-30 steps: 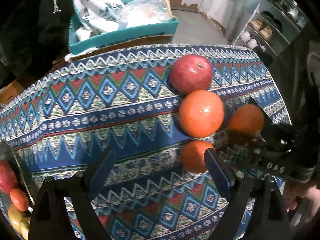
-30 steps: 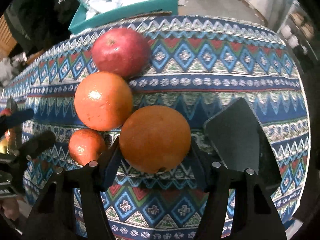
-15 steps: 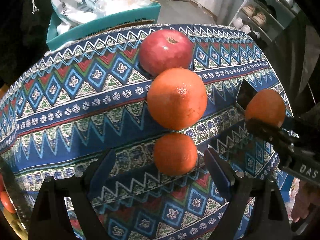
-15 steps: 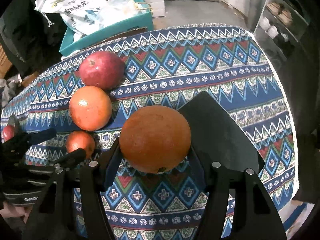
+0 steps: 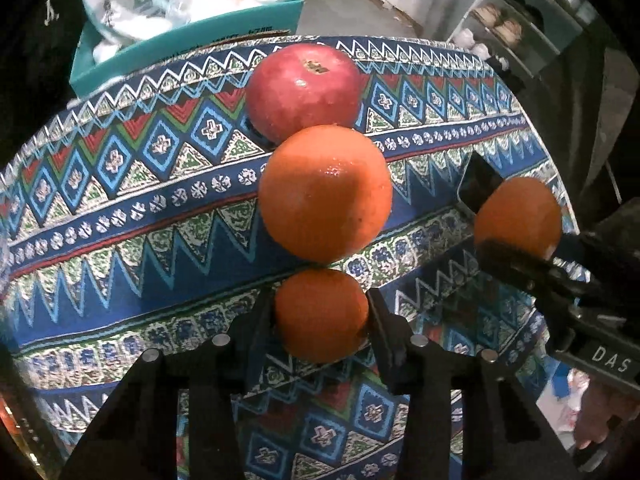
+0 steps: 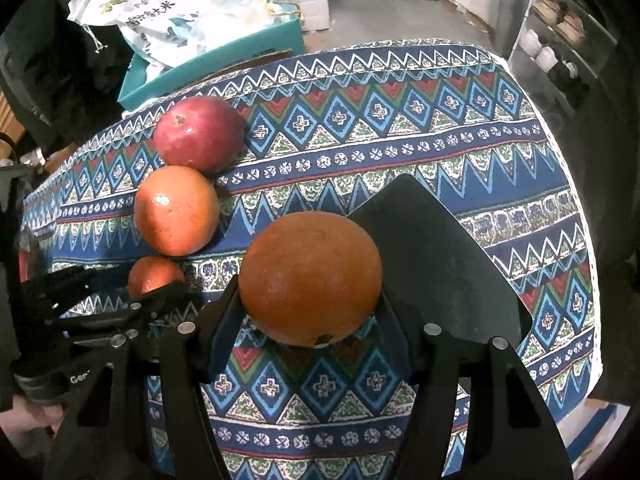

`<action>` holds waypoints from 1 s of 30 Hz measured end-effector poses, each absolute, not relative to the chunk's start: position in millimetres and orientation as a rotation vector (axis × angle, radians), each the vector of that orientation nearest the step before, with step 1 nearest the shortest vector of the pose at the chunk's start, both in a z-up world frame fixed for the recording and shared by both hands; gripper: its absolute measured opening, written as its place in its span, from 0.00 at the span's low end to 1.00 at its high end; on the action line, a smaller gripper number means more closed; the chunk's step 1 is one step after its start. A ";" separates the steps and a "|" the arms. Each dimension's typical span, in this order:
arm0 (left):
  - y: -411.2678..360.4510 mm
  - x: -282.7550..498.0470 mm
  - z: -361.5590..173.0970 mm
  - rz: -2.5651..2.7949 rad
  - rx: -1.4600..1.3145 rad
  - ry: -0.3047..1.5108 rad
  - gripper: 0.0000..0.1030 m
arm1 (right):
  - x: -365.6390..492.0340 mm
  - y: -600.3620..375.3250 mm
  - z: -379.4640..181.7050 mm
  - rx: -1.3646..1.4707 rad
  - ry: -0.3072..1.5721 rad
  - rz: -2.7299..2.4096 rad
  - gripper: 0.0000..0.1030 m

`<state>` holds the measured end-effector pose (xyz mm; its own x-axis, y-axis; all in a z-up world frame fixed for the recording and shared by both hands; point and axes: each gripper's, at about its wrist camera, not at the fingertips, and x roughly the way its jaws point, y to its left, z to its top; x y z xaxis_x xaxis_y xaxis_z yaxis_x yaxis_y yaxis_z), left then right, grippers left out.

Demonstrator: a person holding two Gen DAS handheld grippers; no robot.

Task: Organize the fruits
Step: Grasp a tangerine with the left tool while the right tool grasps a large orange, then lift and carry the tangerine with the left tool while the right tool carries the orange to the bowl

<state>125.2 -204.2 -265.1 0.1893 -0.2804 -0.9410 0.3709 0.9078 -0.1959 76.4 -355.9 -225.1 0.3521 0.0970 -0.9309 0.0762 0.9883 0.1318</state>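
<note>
My left gripper (image 5: 321,314) is shut on a small orange (image 5: 321,316) that rests on the patterned tablecloth (image 5: 120,208). Just beyond it sit a large orange (image 5: 325,194) and a red apple (image 5: 302,90), touching in a line. My right gripper (image 6: 310,300) is shut on a dull orange (image 6: 310,278) and holds it above the cloth; it shows at the right in the left wrist view (image 5: 518,216). In the right wrist view the apple (image 6: 199,134), large orange (image 6: 176,210) and small orange (image 6: 154,276) lie at the left, with the left gripper (image 6: 132,292) around the last.
A teal box (image 6: 208,64) with white bags (image 6: 160,20) stands behind the table's far edge. A shelf with shoes (image 6: 560,28) is at the far right. The cloth's right edge (image 6: 576,200) drops off close to my right gripper.
My left gripper moved forward and closed on the small orange. My right gripper lifted the dull orange and drew back to the right, away from the row.
</note>
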 end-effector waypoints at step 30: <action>-151.2 97.5 -175.2 -0.437 0.052 1.113 0.44 | 64.5 -320.2 -161.7 0.055 1.066 0.055 0.61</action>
